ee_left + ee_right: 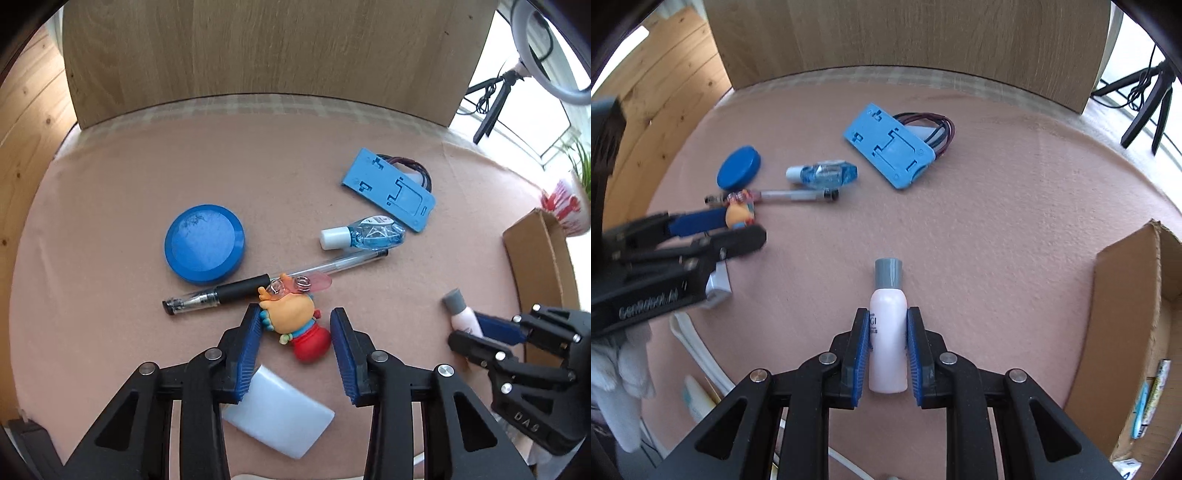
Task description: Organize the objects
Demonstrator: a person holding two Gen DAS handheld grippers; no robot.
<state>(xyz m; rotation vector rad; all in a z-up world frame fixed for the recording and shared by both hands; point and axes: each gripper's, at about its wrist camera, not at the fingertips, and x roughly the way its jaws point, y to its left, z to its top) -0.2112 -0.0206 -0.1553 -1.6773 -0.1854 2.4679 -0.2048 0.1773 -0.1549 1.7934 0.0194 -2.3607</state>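
Pink felt surface [110,177], wooden board upright at the far edge. Left gripper [297,325] points steeply down over a small toy [295,317]: orange body, red base, pink glasses. Its blue fingers [251,343] stand spread either side of the toy; the left finger touches or nearly touches the toy's side, the right one stands clear of it, so no grip. Just beyond the toy lies a pen [273,280], clear barrel with black grip, running left-near to right-far; the toy's glasses overlap it. Blue round lid [204,243] sits left of the pen's middle, close by. A small bottle of blue liquid [364,236] with white cap lies just beyond the pen's right end. Farther right, a blue plastic plate [388,188] lies flat with a loop of dark wires at its far side. A white block [280,413] lies near, partly under the left finger. Right gripper [887,321] pinches a pink bottle [888,339] with grey cap, fingers [862,350] pressed on both flanks of the body, cap pointing away. The bottle lies lengthwise between them, low over the surface; whether it is resting or lifted I cannot tell. Cardboard box [1123,317] stands open at the right edge, well apart from the toy cluster. White cloth shows at the near left in the right view.
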